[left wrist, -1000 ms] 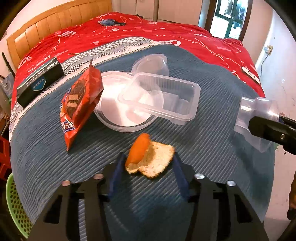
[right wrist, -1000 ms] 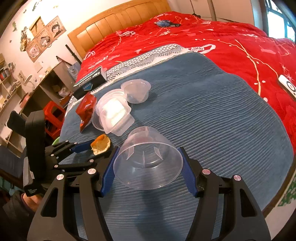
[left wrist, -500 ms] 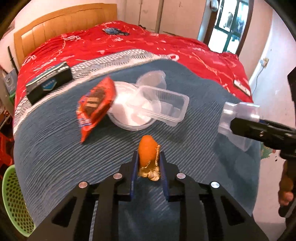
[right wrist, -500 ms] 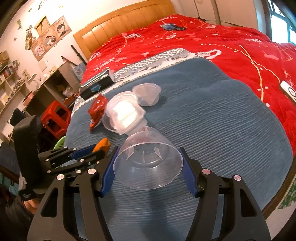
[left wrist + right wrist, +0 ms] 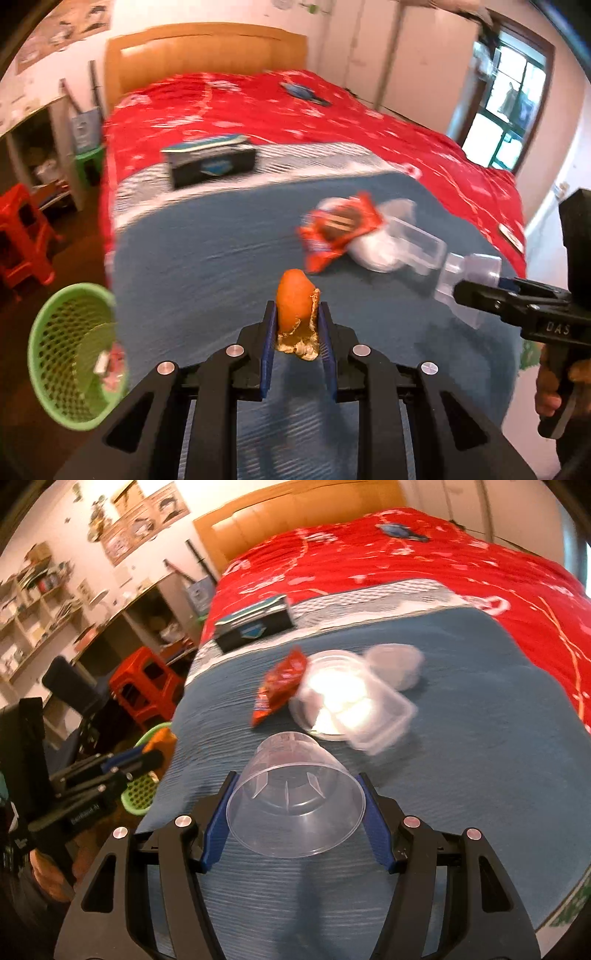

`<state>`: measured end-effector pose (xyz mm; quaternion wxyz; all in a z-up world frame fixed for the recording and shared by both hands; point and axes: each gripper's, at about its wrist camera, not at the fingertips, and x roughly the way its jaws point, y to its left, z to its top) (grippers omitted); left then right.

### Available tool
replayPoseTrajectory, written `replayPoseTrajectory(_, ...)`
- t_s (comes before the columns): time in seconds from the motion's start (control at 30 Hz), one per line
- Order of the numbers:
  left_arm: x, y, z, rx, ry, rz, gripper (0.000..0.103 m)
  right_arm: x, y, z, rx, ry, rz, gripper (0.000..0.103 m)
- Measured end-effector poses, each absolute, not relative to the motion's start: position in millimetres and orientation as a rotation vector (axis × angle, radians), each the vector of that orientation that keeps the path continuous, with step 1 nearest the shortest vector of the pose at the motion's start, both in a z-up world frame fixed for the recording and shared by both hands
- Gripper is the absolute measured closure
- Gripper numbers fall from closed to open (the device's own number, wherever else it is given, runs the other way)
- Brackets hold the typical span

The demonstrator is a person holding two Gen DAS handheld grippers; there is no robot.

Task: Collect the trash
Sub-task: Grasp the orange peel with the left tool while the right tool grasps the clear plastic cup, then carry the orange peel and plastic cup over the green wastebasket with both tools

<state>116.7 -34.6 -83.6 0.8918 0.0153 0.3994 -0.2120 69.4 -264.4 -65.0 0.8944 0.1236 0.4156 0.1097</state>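
Orange peel [image 5: 295, 306] is pinched upright between the blue pads of the left gripper [image 5: 296, 325], orange skin up top, pale pith hanging at the bottom, lifted clear of the blue blanket [image 5: 207, 266]. Left jaws are clamped tight on it.

Clear plastic cup [image 5: 295, 797] sits sideways in the right gripper [image 5: 295, 812], open mouth toward the camera, blue pads pressing both sides of the wall. Grasp is firm; cup is off the blanket. From the left wrist view the same cup [image 5: 469, 280] shows at the right edge, held by the right gripper [image 5: 480, 295].

Green mesh basket [image 5: 70, 354] stands on the floor at near left of the bed, some scraps inside, details blurred. Peel is right of it, not over it.

Remaining trash on the blanket, farther out: red snack wrapper [image 5: 280, 685] leaning against a round clear container [image 5: 332, 694], a rectangular clear tray [image 5: 380, 716] lying across that container, and a small clear cup [image 5: 397, 661] just beyond at far right.

Dark box [image 5: 255, 627] lies at the blanket's far left edge, well apart from the trash cluster. Red stool [image 5: 144, 686] stands on the floor left of the bed.
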Motion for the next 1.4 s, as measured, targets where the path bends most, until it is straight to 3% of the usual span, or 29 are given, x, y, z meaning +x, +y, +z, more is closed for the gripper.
replayPoseTrajectory(0.53, 140.7, 120.7, -109.2, -0.074, 0.879, -0.084, 0.081, 103.0, -149.0, -58.1, 0.119, 0.893, 0.422, 0.04)
replayPoseTrajectory(1.07, 179.6, 209.1, -162.4, -0.135, 0.992, 0.108, 0.077, 135.1, -63.2, -63.3, 0.033, 0.928, 0.527, 0.04)
replayPoseTrajectory(1.33, 178.2, 228.0, -174.1, -0.181, 0.993, 0.147, 0.053, 144.1, -37.6, -67.9, 0.009, 0.942, 0.553, 0.04)
replayPoseTrajectory(1.4, 174.0, 232.2, -174.1, -0.193, 0.991, 0.156, 0.053, 147.7, -29.2, -68.1, 0.0, 0.943, 0.564, 0.04)
